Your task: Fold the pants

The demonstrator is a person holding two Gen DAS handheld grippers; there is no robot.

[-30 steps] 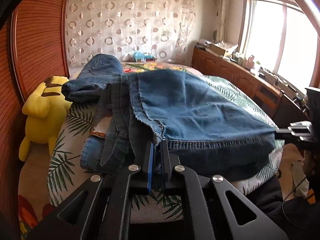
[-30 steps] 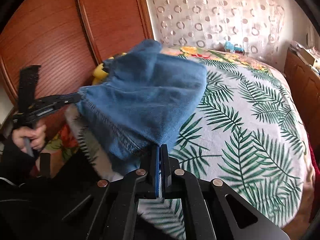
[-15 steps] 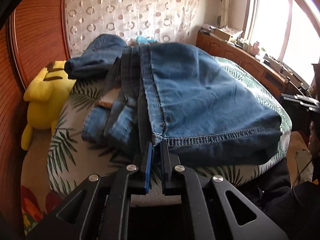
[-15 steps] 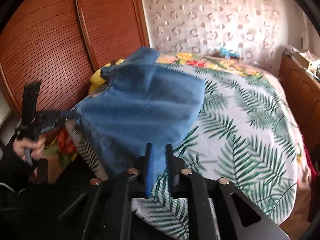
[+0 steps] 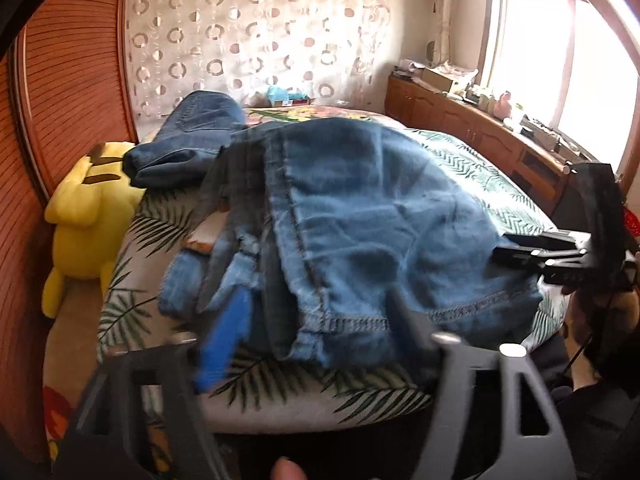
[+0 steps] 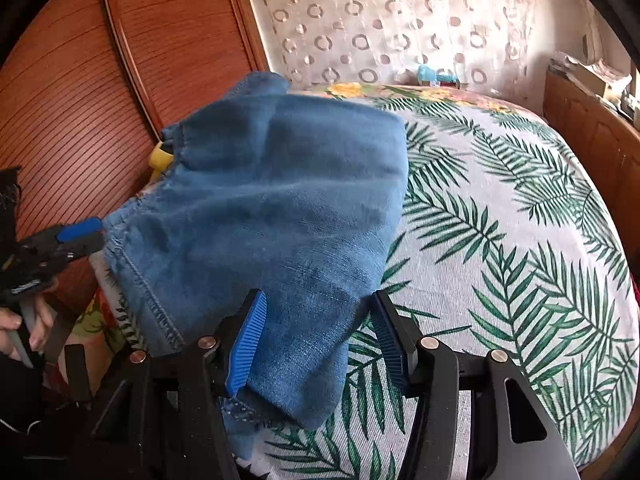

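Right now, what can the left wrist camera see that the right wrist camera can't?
Only the left wrist view shows the whole yellow plush toy beside the bed, the bright window and the second pair of jeans further back.

Only the right wrist view shows a wide stretch of the bare leaf-print bedspread.

Both show the blue pants lying on the bed, the circle-patterned curtain, and both tongs, left and right, opening, with denim between them but not pinched.
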